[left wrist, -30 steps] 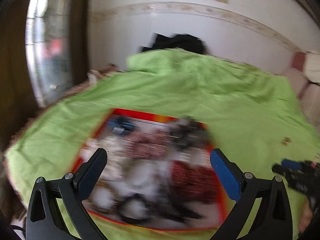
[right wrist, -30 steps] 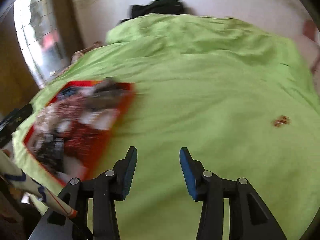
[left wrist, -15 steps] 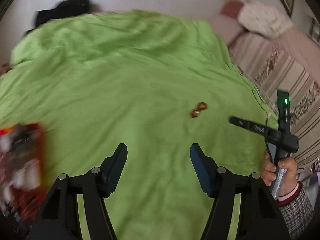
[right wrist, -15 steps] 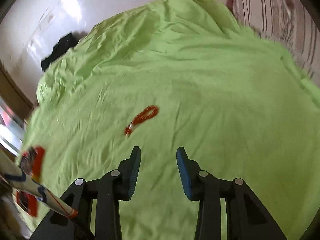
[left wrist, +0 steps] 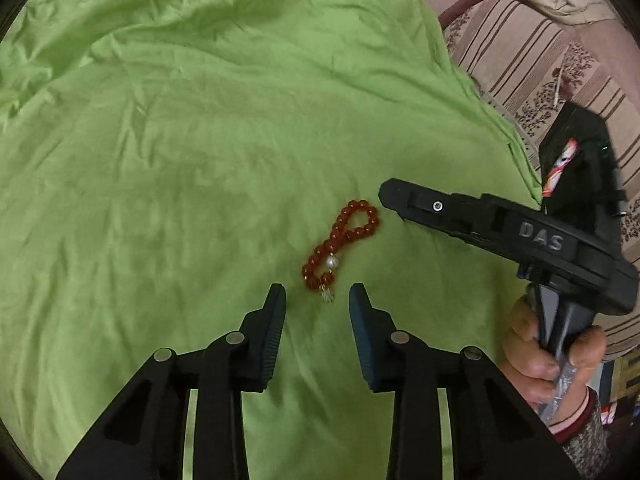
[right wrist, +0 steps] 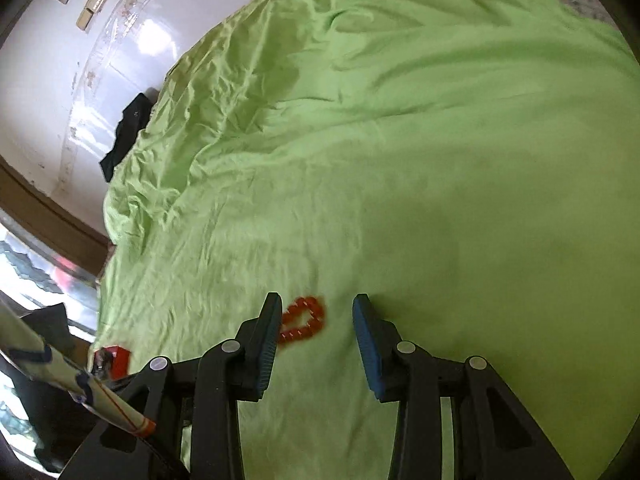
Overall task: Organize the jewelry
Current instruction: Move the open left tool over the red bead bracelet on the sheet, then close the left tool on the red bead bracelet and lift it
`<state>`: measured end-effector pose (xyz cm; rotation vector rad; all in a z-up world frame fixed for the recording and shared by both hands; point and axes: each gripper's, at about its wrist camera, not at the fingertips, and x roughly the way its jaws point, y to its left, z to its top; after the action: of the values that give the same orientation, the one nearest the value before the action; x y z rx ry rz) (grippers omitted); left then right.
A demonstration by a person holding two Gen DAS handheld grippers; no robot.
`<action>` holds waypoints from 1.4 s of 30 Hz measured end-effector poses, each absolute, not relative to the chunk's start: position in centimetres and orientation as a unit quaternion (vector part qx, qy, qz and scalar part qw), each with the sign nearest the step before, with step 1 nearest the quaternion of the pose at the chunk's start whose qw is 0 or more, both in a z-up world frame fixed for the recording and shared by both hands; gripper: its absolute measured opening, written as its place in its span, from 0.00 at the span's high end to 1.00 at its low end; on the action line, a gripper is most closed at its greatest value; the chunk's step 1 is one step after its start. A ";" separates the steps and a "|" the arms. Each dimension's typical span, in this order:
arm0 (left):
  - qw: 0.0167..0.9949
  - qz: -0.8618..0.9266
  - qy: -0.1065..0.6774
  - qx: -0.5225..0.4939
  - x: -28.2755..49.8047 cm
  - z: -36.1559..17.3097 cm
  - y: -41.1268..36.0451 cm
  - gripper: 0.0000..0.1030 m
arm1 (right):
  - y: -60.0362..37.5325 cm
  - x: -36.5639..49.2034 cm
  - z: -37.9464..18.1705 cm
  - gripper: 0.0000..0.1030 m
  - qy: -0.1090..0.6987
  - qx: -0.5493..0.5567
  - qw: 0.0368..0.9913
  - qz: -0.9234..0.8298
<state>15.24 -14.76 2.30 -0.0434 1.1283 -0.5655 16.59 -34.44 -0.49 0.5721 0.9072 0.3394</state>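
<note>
L gripper (left wrist: 317,300): jaws apart, a moderate gap, nothing between them. Tips sit just short of the red bead bracelet (left wrist: 340,244), lined up w/ its near end, where a white bead and a small charm lie. R gripper (right wrist: 316,316): also parted, empty; bracelet (right wrist: 305,320) shows between its fingers, nearer the left one, but blurred, so can't tell if it's touching.

Bracelet lies twisted into a figure-eight on the green sheet (left wrist: 180,140), flat, not lifted. In the L view the R gripper's body (left wrist: 500,228) comes in from the bracelet's right, tip just beside the far loop.

Far left of the bracelet, at the sheet's edge, a red tray corner (right wrist: 116,360) – probably the jewelry tray.

Progress, my read: this piece isn't grasped yet; pickup and carry to the tray are both left.
</note>
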 end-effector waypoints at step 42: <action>0.864 -0.217 0.452 -0.042 6.5 9.2 -5.6 0.93 | -22.5 10.0 6.6 0.92 0.416 0.188 0.848 0.270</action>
<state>6.53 -5.63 9.16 -0.0880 0.9475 -0.4542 10.02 -22.46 6.61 0.3973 0.8761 0.5683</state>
